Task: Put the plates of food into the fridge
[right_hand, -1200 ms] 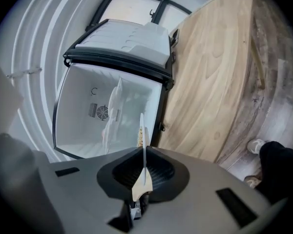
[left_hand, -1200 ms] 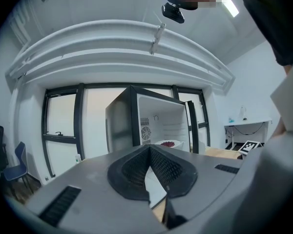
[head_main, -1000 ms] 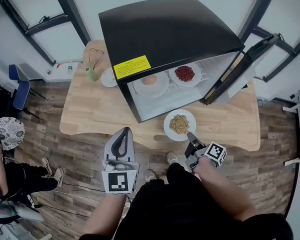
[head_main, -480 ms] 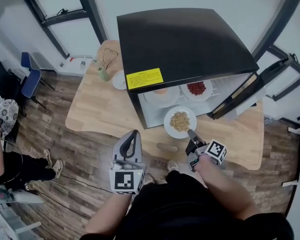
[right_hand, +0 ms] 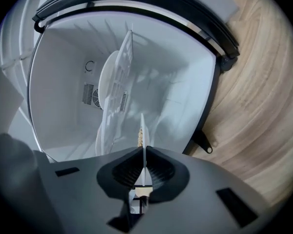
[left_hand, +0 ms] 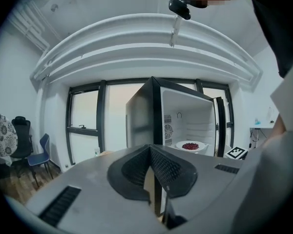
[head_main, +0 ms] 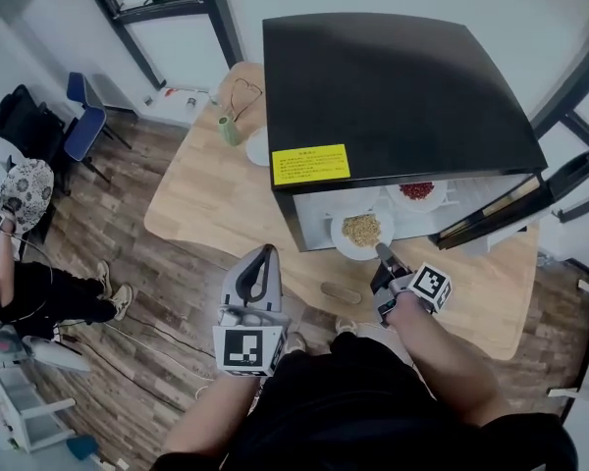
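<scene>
My right gripper (head_main: 381, 252) is shut on the near rim of a white plate of brown grains (head_main: 361, 231), held at the mouth of the open black fridge (head_main: 393, 86). In the right gripper view the plate (right_hand: 142, 128) shows edge-on between the pads, with the white fridge interior (right_hand: 58, 106) behind it. A plate of red food (head_main: 417, 190) sits deeper inside the fridge and also appears in the left gripper view (left_hand: 189, 146). My left gripper (head_main: 259, 268) hangs before the table's front edge, jaws (left_hand: 150, 148) shut with nothing between them.
The fridge door (head_main: 515, 209) stands open to the right. On the wooden table (head_main: 216, 204) left of the fridge are a small white plate (head_main: 258, 148) and a green vase (head_main: 231, 130). Chairs (head_main: 83, 126) and a seated person (head_main: 20, 292) are at the left.
My right gripper has carried the plate of grains from over the table's front up to the fridge opening. The left gripper drifted slightly and stayed shut.
</scene>
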Demonstrator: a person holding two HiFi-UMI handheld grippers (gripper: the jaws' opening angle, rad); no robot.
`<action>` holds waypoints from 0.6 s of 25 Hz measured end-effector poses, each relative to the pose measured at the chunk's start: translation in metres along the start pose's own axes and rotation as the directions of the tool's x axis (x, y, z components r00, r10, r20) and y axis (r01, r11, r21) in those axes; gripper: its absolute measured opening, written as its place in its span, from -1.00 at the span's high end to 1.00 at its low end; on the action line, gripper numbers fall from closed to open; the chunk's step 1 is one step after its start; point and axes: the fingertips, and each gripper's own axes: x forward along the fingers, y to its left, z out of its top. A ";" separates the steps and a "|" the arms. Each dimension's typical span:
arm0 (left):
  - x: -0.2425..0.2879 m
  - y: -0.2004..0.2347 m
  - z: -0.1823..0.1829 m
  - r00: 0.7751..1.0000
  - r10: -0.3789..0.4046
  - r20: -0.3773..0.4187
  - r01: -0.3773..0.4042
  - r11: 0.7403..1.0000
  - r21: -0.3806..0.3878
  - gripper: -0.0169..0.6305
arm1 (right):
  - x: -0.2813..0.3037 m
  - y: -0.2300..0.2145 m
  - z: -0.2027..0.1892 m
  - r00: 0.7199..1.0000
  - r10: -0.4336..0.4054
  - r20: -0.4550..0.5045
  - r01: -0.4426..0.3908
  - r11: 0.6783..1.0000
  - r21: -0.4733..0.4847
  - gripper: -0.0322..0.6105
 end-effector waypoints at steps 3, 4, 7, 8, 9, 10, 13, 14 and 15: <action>0.004 0.009 0.003 1.000 0.023 0.000 -0.023 1.000 0.008 0.93 | 0.014 -0.003 0.001 1.000 -0.007 -0.019 0.007 1.000 -0.001 0.79; 0.005 0.013 0.004 0.999 0.033 0.002 -0.033 0.999 0.011 0.93 | 0.020 -0.003 0.001 1.000 -0.007 -0.026 0.007 1.000 -0.002 0.79; 0.006 0.024 0.007 0.998 0.062 0.002 -0.062 0.998 0.021 0.93 | 0.038 -0.005 0.001 0.999 -0.012 -0.040 0.012 1.000 -0.001 0.79; 0.006 0.027 0.008 0.998 0.069 0.003 -0.069 0.997 0.025 0.93 | 0.043 -0.007 0.002 0.999 -0.018 -0.041 0.018 1.000 -0.004 0.79; 0.005 0.030 0.009 0.997 0.077 0.004 -0.077 0.997 0.029 0.93 | 0.048 -0.008 0.002 0.999 -0.025 -0.041 0.024 1.000 -0.006 0.79; 0.004 0.034 0.010 0.996 0.088 0.003 -0.088 0.996 0.033 0.93 | 0.053 -0.009 0.003 0.999 -0.030 -0.042 0.030 1.000 -0.008 0.79; -0.002 0.051 0.014 0.992 0.129 0.002 -0.129 0.991 0.044 0.93 | 0.068 -0.012 0.000 0.998 -0.046 -0.051 0.046 0.999 -0.008 0.79; -0.004 0.057 0.015 0.990 0.143 0.005 -0.143 0.989 0.046 0.93 | 0.072 -0.012 -0.001 0.997 -0.052 -0.054 0.052 0.999 -0.006 0.79; -0.006 0.063 0.016 0.988 0.156 0.009 -0.157 0.987 0.048 0.93 | 0.075 -0.013 -0.002 0.997 -0.059 -0.057 0.058 0.998 -0.004 0.79</action>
